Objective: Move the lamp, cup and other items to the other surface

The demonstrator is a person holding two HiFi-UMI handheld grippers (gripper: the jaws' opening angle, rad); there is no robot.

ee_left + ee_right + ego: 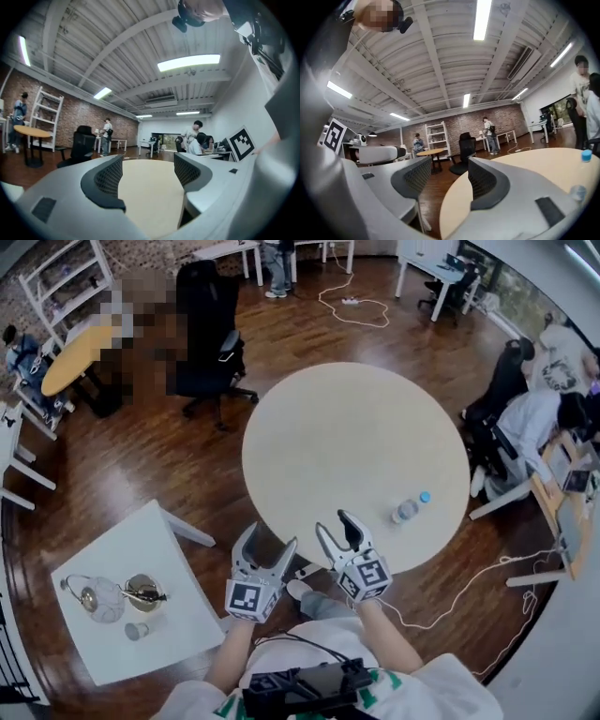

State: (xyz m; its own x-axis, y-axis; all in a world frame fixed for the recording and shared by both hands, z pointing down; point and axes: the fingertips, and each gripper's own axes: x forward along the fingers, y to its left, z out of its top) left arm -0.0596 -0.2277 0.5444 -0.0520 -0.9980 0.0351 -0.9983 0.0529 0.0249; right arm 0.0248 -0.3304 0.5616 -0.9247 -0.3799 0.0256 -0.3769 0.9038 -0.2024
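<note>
Ahead and to the right of the right tongs (pixel 339 538), a clear bottle (pixel 406 511) seems to lie on its side on the round bench (pixel 356 427). Its long axis slants away, with the blue cap (pixel 425 496) at the far end, and its contents cannot be made out. Both the right tongs and the left tongs (pixel 269 554) stand apart, with nothing between them. Well to the left of the left tongs, the white square bench (pixel 103 652) carries a glass pot (pixel 101 600), a brass-coloured vessel (pixel 142 592) and a small cup (pixel 137 630), all near one another. Whether the cup holds anything is unclear.
</note>
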